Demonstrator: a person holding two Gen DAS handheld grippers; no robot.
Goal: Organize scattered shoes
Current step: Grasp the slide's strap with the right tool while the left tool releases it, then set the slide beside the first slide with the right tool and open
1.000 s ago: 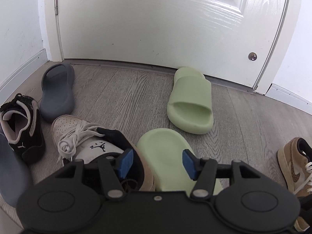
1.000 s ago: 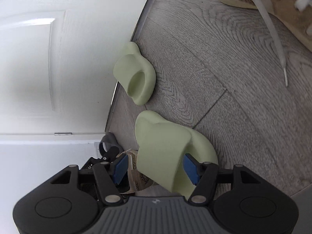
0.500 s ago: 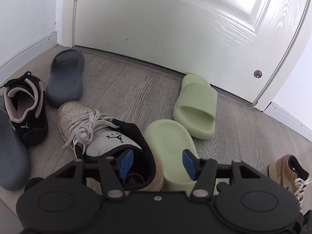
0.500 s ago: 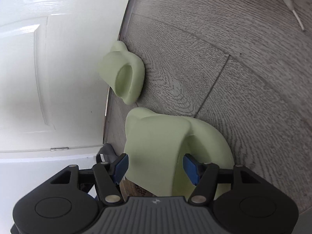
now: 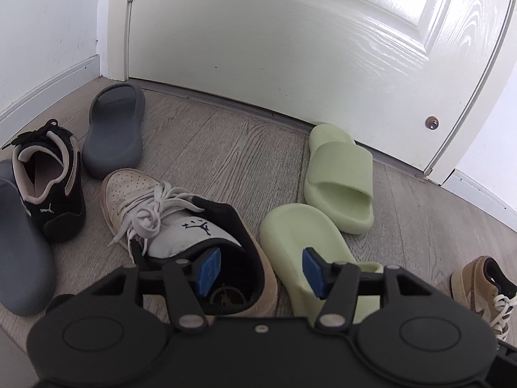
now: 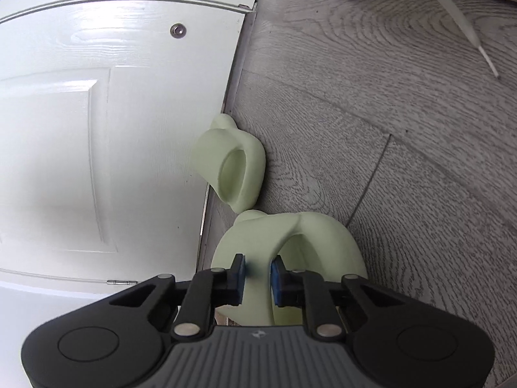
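Now the right gripper (image 6: 257, 273) has just pinched its jaws onto the near green slide's (image 6: 284, 245) strap. Lifting it beside its mate (image 6: 231, 169) looks next; the left gripper (image 5: 260, 270) hangs half-open, holding nothing.

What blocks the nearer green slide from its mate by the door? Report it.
Nothing visible does. The right gripper, its jaws just closed, pinches the nearer green slide. Only a strip of bare floor separates it from the far green slide lying against the door.
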